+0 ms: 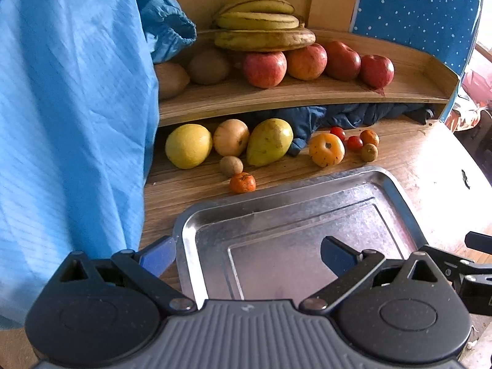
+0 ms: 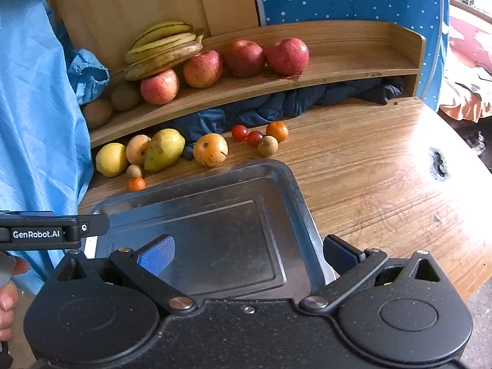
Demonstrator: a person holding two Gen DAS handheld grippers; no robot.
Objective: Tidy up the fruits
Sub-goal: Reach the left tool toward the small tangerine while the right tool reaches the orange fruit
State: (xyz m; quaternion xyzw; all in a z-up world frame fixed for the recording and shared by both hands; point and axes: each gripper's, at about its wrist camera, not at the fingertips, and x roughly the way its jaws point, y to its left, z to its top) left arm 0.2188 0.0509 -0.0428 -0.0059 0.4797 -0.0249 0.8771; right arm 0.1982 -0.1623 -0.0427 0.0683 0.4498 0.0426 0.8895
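Counter (image 2: 369, 184): wood, carries my tray and the loose fruit; nothing sorted on it yet, as far as I can judge.
Shelf (image 1: 307, 95): at the back, already loaded with bananas (image 1: 261, 21), four apples (image 1: 264, 69) and two kiwis (image 1: 209, 66). I take that row as done, or as it was laid out.
Tray (image 1: 396, 190): metal, just in front of me, near the loose fruit; bare, not one fruit in it.
Left tongs (image 1: 249, 255): spread wide over the tray's near left corner, holding nothing.
Right tongs (image 2: 249, 253): spread wide over the tray's near right edge, holding nothing.
Pear (image 1: 269, 141): on the counter under the shelf, between an onion-like pale fruit (image 1: 230, 137) and an orange persimmon-like fruit (image 1: 326, 149).
Lemon (image 1: 188, 145): leftmost of the loose row, beside the blue cloth (image 1: 70, 123).
Small fruit: two mandarins (image 1: 242, 183), two brown round ones (image 1: 231, 166), two cherry tomatoes (image 1: 337, 132), all on the counter.
Progress: I judge it barely begun; about ten loose fruits left to move, and I cannot tell whether tray or shelf is meant for them.
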